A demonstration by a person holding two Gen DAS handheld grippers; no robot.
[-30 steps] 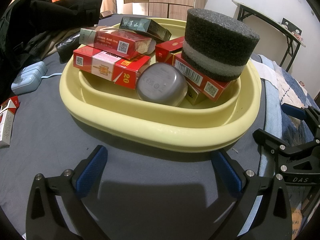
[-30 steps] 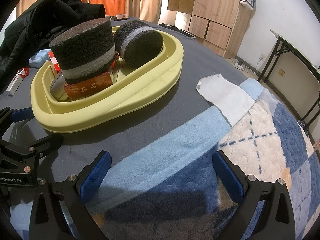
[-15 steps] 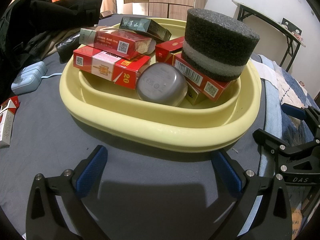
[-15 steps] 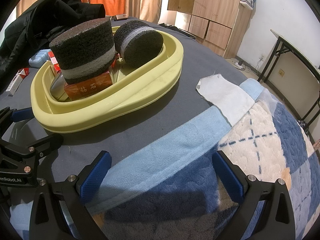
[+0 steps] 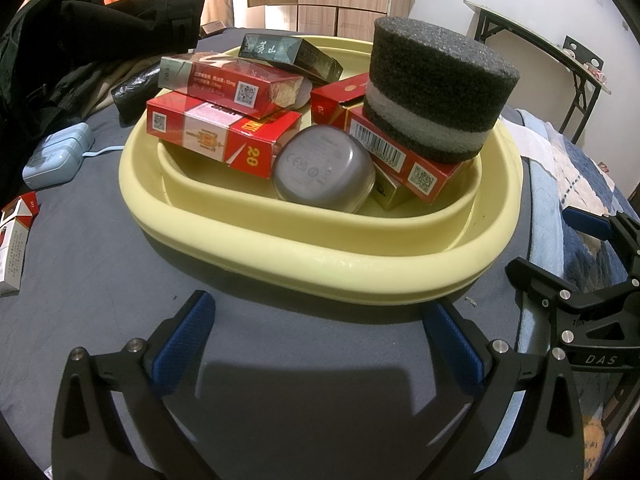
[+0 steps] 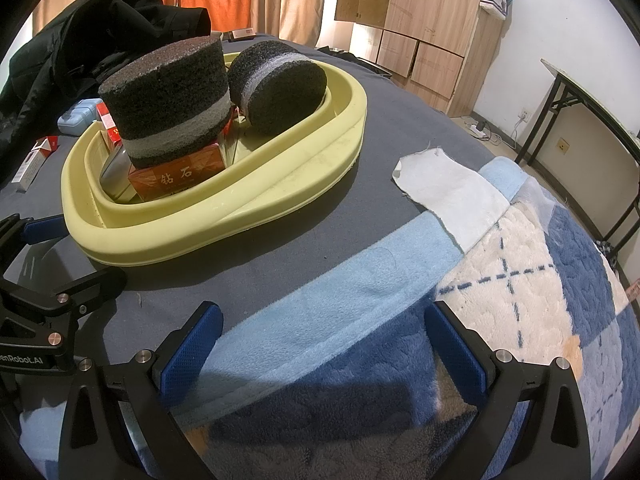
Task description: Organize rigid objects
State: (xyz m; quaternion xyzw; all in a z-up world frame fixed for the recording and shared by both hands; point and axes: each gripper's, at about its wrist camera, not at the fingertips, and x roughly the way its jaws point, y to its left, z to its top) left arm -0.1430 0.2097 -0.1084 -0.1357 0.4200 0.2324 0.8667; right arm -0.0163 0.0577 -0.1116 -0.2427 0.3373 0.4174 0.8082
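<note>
A yellow basin sits on the grey bed cover and shows in the right wrist view too. It holds several red cigarette boxes, a dark green box, a grey round case and a dark foam cylinder resting on a red box. A second foam cylinder lies on its side behind it. My left gripper is open and empty just in front of the basin. My right gripper is open and empty over the blue blanket, to the basin's right.
A cigarette pack lies loose at the far left, near a pale blue case. A black jacket lies behind. A white cloth and a patterned blanket lie to the right. A folding table stands by the wall.
</note>
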